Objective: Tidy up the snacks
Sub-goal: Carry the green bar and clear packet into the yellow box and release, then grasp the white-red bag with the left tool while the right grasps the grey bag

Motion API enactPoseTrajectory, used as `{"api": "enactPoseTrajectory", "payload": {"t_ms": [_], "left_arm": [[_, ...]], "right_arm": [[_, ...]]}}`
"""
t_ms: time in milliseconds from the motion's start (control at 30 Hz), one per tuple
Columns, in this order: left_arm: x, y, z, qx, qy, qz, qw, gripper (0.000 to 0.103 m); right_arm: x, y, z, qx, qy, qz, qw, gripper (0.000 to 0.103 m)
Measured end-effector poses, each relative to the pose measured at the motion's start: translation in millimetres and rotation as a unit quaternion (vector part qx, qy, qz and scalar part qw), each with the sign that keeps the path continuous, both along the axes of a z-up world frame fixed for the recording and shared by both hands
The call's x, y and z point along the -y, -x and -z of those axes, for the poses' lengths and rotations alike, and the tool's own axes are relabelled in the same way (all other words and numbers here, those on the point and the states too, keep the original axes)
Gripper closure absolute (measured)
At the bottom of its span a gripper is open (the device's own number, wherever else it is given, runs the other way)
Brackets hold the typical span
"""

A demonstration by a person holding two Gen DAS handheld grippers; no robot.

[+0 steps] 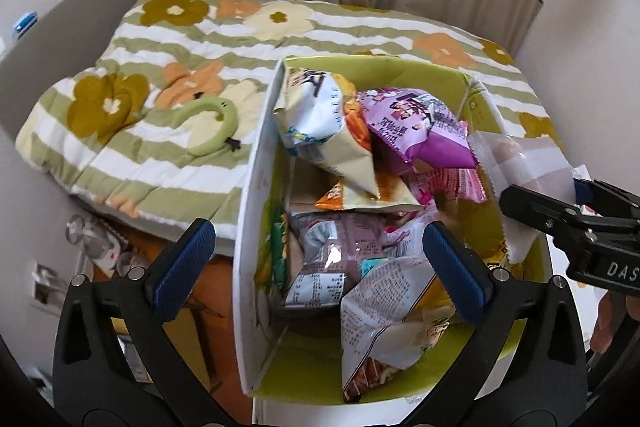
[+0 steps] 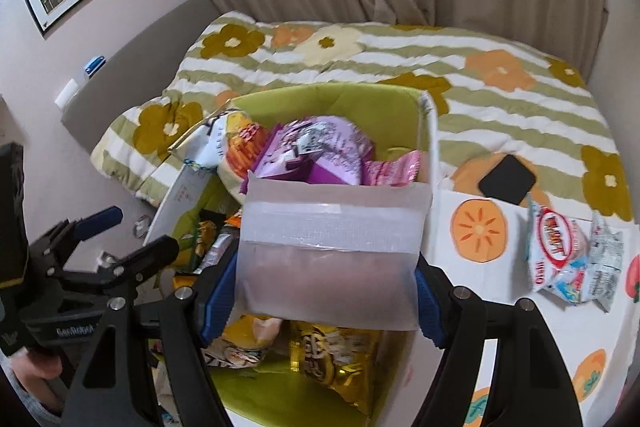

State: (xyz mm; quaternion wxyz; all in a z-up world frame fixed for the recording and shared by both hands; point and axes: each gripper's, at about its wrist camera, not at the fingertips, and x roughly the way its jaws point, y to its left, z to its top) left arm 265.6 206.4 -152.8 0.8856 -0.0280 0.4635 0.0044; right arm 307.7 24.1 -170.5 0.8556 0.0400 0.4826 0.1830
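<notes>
Right tongs (image 2: 326,291) clamp the frosted pouch (image 2: 334,251) over the green box (image 2: 320,99); left tongs (image 1: 316,267) hang apart, empty. Next step, presumably: lower, release among the packets.

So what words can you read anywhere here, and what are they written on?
"DAS": on the right gripper, cut off at the picture's edge.
"GenRobot": on the left gripper, blurry, probably.
"EESE": on the cream snack bag; the rest is hidden.
Purple snack bag: print too blurred.
Grey snack bag: print too small.
Red-and-white packet: logo too blurred.
</notes>
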Motion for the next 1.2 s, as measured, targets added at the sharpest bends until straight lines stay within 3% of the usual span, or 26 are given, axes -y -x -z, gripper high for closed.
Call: {"api": "enactPoseTrajectory", "payload": {"t_ms": [133,200,233,500,733,1000,1200], "left_arm": [[0,5,0,-0.001,-0.02,-0.01,0.9998,0.0],[-3,8,1,-0.005,-0.017,-0.013,0.9998,0.0],[-4,11,2,-0.008,-0.016,-0.017,0.9997,0.0],[-3,31,4,-0.021,-0.012,-0.021,0.9995,0.0],[5,45,-19,0.007,-0.003,0.001,1.0,0.0],[42,47,-49,0.045,0.012,0.08,0.9957,0.0],[95,39,-65,0.063,0.025,0.148,0.9866,0.0]], "right_arm": [[-10,-8,9,-0.006,-0.005,-0.012,1.0,0.028],[-9,-7,9,0.001,-0.02,-0.01,1.0,0.005],[-8,-4,9,0.006,-0.022,-0.009,1.0,0.0],[-2,17,0,0.016,-0.017,-0.017,1.0,0.0],[8,39,-23,0.035,-0.023,-0.009,0.999,0.0],[38,71,-52,0.081,-0.021,0.051,0.995,0.0],[95,94,-73,0.106,-0.002,0.125,0.986,0.0]]}}
